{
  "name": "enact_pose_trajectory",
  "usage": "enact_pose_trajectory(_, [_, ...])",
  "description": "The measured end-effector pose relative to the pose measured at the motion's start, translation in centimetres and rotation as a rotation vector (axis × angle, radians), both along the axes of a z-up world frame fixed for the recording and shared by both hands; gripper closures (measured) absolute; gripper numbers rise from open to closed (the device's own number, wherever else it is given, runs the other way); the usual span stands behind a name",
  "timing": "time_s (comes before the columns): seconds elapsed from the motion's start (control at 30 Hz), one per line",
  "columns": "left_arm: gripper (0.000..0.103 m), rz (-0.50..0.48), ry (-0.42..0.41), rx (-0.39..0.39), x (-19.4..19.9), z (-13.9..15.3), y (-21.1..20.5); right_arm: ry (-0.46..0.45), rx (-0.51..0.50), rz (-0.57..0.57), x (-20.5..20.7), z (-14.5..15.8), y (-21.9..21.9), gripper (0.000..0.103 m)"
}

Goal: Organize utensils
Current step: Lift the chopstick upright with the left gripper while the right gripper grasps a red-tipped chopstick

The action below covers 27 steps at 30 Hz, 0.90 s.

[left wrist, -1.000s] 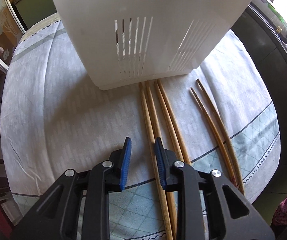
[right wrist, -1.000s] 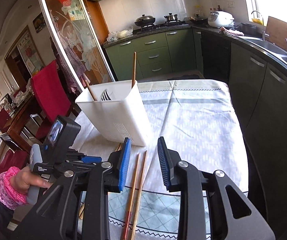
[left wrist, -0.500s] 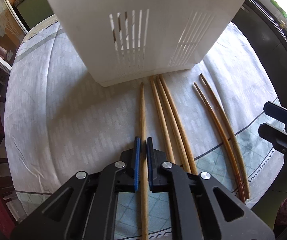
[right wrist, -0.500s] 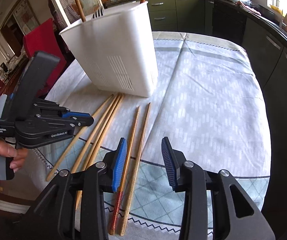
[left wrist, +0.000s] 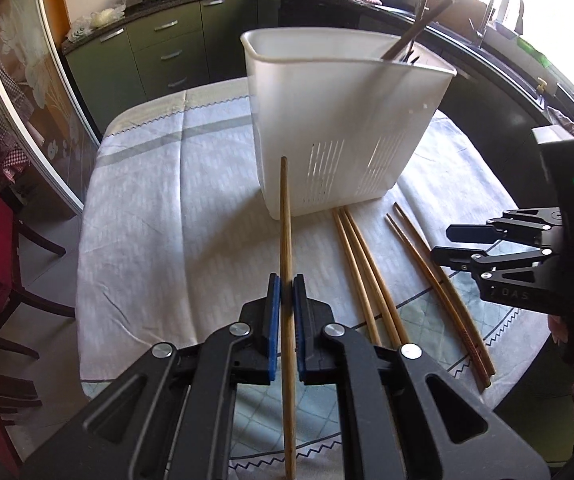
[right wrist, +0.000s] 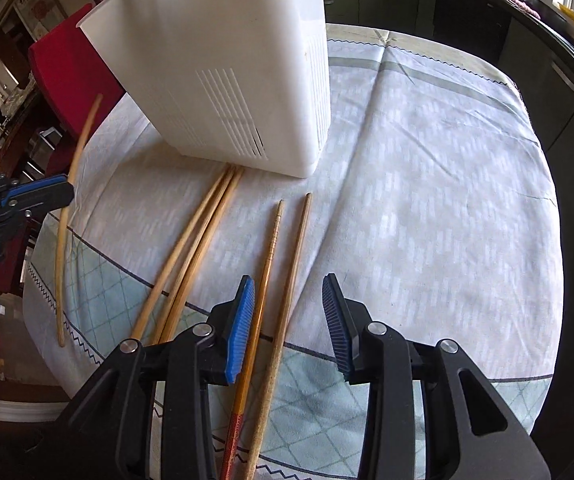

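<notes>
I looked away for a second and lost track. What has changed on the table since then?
The left gripper closed on one chopstick and lifted it off the cloth. The right gripper came down, open, over the darker pair. The white holder and the two light chopsticks stayed put.

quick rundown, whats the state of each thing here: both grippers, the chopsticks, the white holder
left gripper: shut on one light chopstick, lifted off the cloth
right gripper: open, over the dark pair, not gripping
light pair: flat on the tablecloth
white holder: upright, utensils already inside
</notes>
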<state>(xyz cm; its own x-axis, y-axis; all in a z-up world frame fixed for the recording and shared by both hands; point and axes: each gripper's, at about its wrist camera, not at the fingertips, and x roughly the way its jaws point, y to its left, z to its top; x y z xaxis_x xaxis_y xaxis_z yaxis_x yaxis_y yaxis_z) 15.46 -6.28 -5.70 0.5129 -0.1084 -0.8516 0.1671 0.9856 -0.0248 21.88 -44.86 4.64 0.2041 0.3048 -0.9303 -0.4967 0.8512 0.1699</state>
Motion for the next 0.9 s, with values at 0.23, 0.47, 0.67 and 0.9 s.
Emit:
enact_pose_trajectory(0.23, [0.096, -0.003, -0.128, -0.023, -4.1, 2.5, 1.4, -0.007, -0.062, 0.003, 0.4, -0.6, 1.5, 0.078])
enact_pose_trajectory(0.47, [0.097, 0.000, -0.221, -0.061, -7.2, 4.0, 2.9, 0.003, -0.089, -0.007, 1.7, -1.5, 2.3, 0.082])
enact_pose_trajectory(0.67, [0.096, -0.007, -0.279, -0.045, -9.2, 5.0, 3.0, 0.072, -0.055, -0.012, 3.0, -2.3, 3.0, 0.081])
enact_pose_trajectory(0.9, [0.096, -0.002, -0.275, -0.054, -9.7, 4.9, 3.4, 0.077, -0.045, -0.036, 4.0, -2.3, 2.5, 0.088])
